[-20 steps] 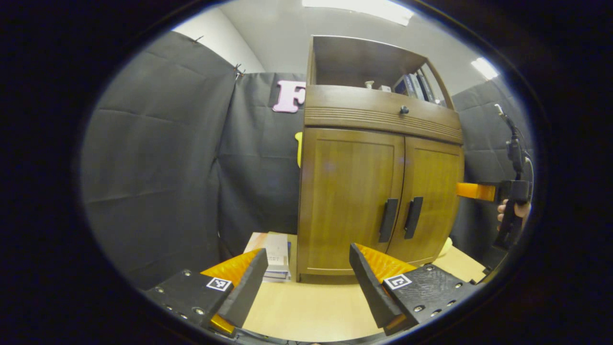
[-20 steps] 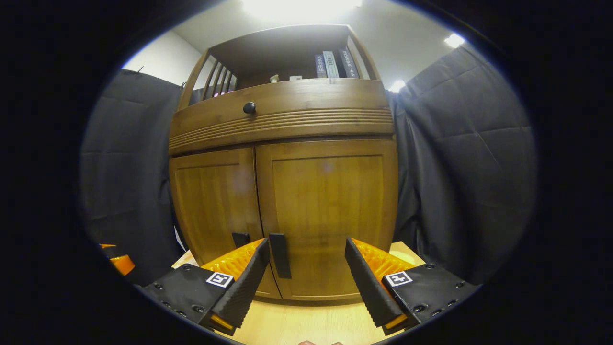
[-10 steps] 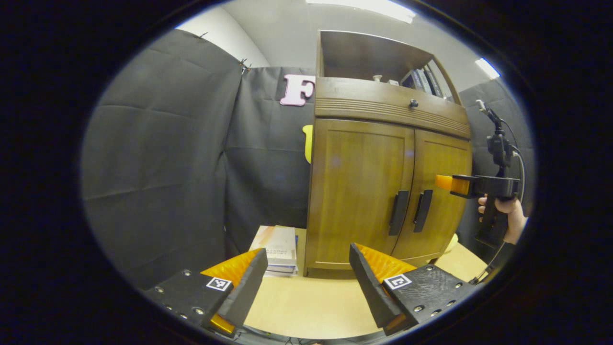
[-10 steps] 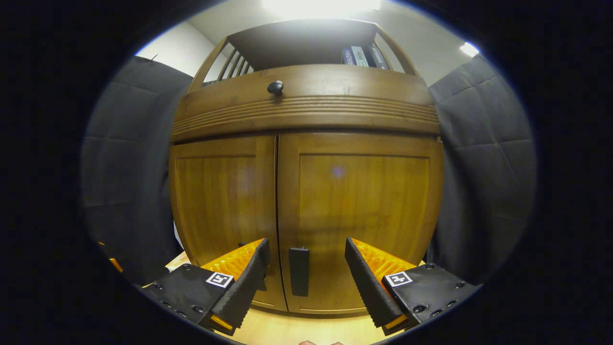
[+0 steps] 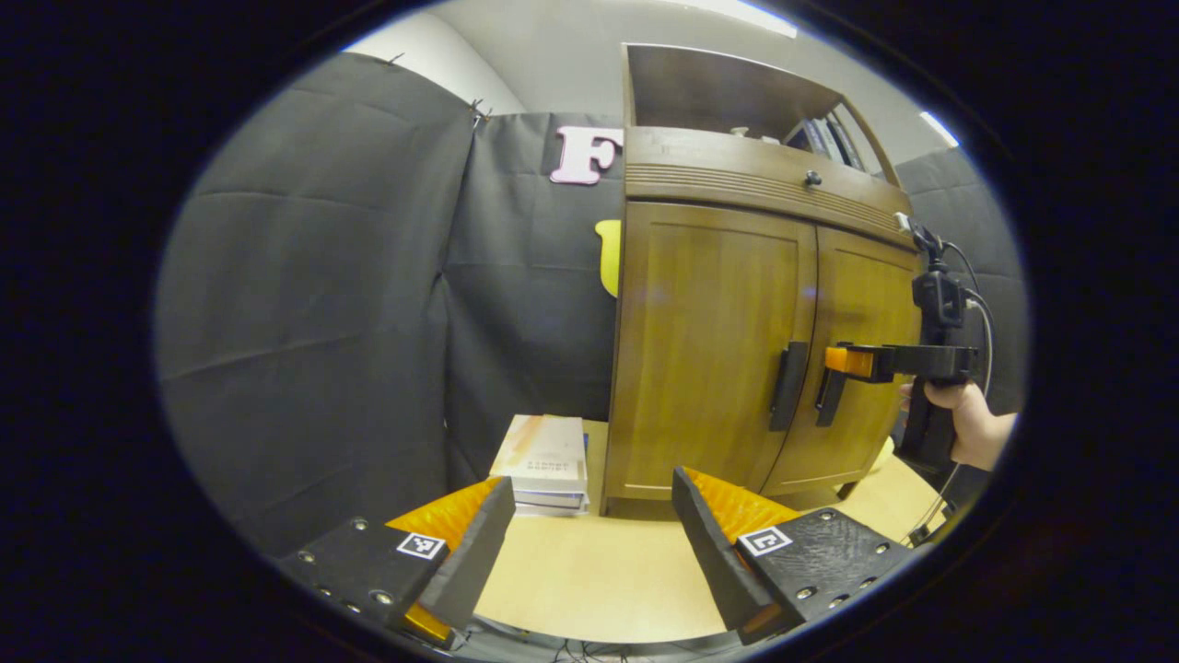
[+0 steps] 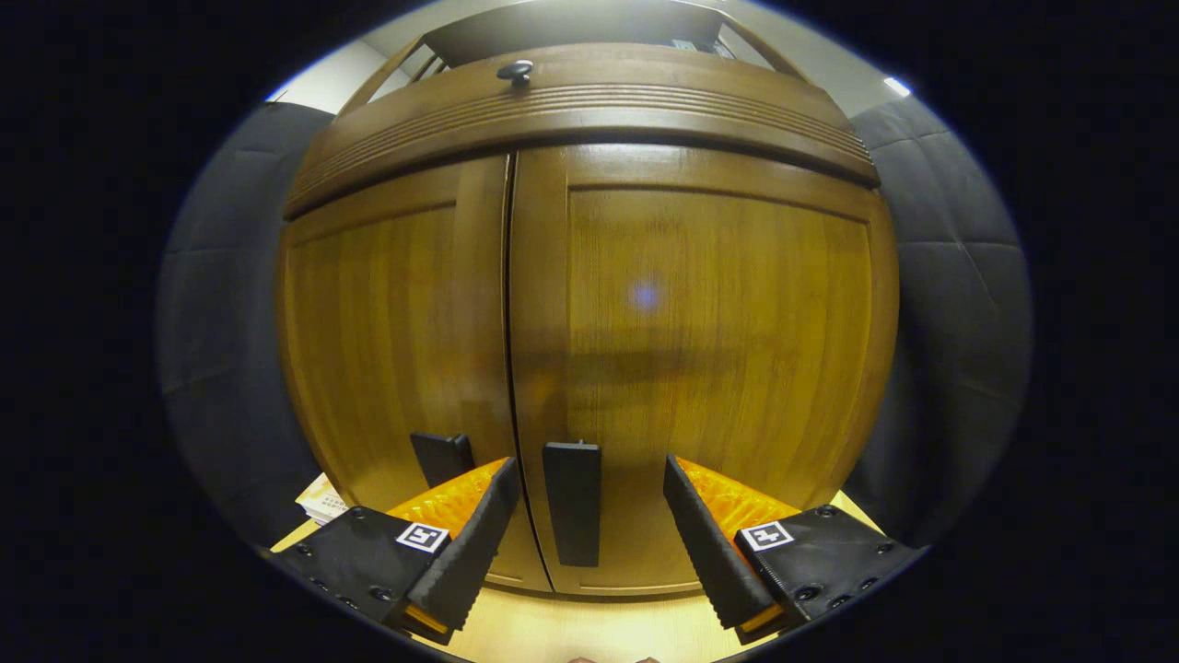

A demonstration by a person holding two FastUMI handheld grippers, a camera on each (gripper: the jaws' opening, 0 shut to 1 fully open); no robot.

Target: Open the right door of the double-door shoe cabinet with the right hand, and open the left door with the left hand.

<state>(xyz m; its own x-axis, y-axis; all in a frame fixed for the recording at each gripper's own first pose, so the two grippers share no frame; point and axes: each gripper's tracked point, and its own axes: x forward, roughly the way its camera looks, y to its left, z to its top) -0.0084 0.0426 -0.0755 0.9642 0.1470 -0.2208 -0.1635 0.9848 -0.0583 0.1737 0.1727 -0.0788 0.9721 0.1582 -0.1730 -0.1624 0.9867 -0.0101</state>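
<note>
A brown wooden shoe cabinet (image 5: pixel 728 304) stands on a light table, both doors closed. In the right gripper view the right door (image 6: pixel 709 350) is close ahead, and its dark vertical handle (image 6: pixel 572 516) stands between the fingers of my open right gripper (image 6: pixel 585 529), untouched. The left door's handle (image 6: pixel 442 458) shows just left of it. In the left gripper view my left gripper (image 5: pixel 589 543) is open, well back from the cabinet, nothing in it. There the right gripper (image 5: pixel 843 361), held by a hand (image 5: pixel 967 428), reaches the right handle (image 5: pixel 826 398); the left handle (image 5: pixel 789 387) is beside it.
A stack of books (image 5: pixel 545 462) lies on the table (image 5: pixel 589 575) left of the cabinet. Black cloth walls surround the booth. A drawer with a small dark knob (image 5: pixel 811 177) tops the doors, and an open shelf holds books (image 5: pixel 824 138).
My right gripper has moved in towards the right door, so its handle now sits between the fingers. The left gripper has drifted left and back from the cabinet.
</note>
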